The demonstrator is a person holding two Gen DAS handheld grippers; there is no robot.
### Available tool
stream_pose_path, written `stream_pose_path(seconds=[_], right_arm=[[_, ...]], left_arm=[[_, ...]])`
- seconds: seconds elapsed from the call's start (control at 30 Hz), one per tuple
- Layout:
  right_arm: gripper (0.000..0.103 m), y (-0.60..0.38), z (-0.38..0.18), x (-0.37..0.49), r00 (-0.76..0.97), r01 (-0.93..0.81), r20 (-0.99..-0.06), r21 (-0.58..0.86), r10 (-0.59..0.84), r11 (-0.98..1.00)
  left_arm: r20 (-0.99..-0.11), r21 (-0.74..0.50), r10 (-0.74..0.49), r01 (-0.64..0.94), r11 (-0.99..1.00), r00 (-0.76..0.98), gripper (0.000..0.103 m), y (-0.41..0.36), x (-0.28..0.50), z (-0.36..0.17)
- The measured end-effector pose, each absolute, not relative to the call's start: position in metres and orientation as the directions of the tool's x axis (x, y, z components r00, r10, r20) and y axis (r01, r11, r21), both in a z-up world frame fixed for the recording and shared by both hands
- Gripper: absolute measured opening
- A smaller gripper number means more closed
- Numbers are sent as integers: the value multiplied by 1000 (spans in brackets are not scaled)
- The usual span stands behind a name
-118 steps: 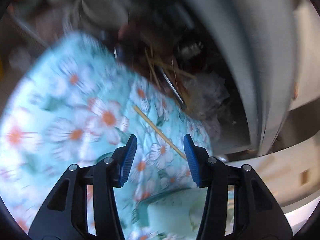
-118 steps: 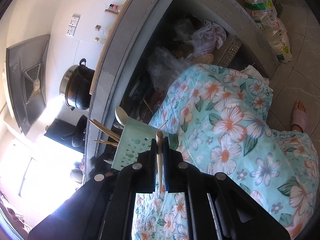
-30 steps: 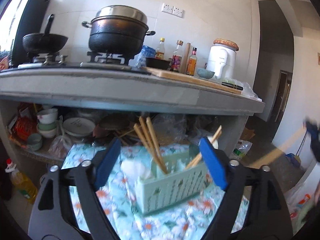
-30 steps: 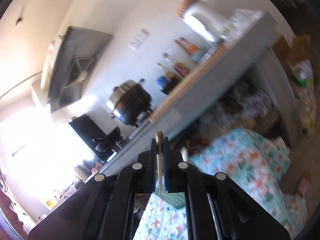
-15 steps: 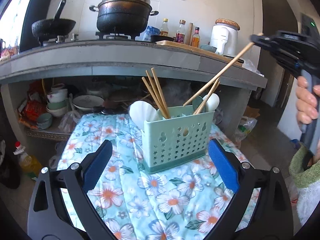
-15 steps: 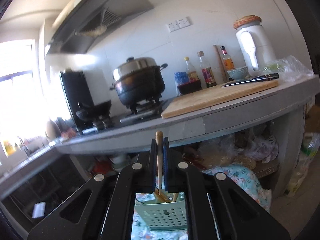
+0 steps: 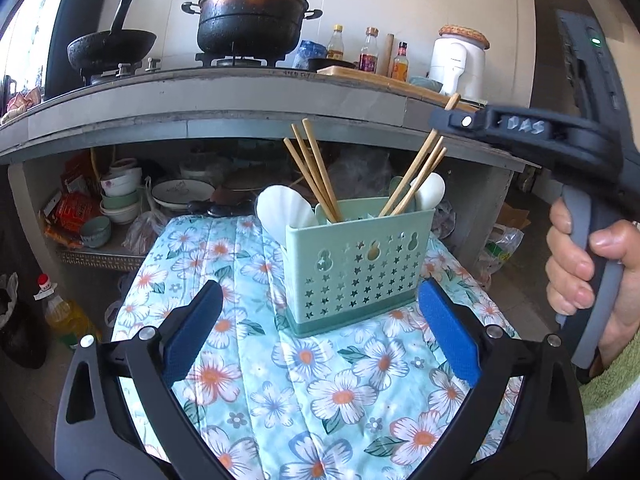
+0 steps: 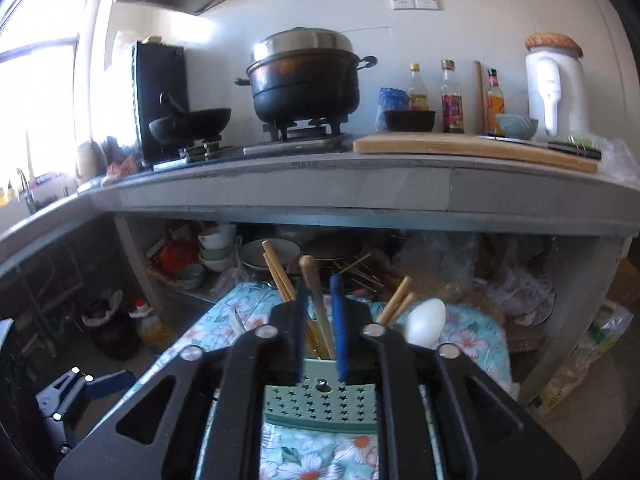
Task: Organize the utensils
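One chopstick point(image 8: 316, 312) stands near-upright between the right gripper's point(image 8: 319, 332) opening jaws, tip down in the green caddy point(image 7: 360, 256) directly below, while the left gripper point(image 7: 320, 332), wide apart, empty, waits in front.

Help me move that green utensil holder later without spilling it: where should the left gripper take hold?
Grip the green utensil holder low across its two short end walls, coming straight in from the front. The open left gripper already straddles that width; the chopsticks and spoons lean out above the rim, so stay low.
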State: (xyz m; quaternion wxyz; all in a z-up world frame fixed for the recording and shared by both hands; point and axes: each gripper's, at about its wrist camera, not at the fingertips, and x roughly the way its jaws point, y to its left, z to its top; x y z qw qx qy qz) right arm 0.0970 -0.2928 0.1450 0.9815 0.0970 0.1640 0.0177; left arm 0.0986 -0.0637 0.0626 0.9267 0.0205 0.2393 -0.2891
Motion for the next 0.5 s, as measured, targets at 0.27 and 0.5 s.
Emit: stream_pose_path(seconds=[0.27, 0.5], right_arm=[[32, -327, 155, 55, 969, -26, -222, 346, 109, 938], [42, -313, 161, 69, 941, -114, -272, 312, 203, 943]], left_arm=[[-474, -112, -514, 530, 841, 715, 94, -70, 100, 61], [-483, -120, -502, 513, 850, 717, 94, -70, 100, 63]])
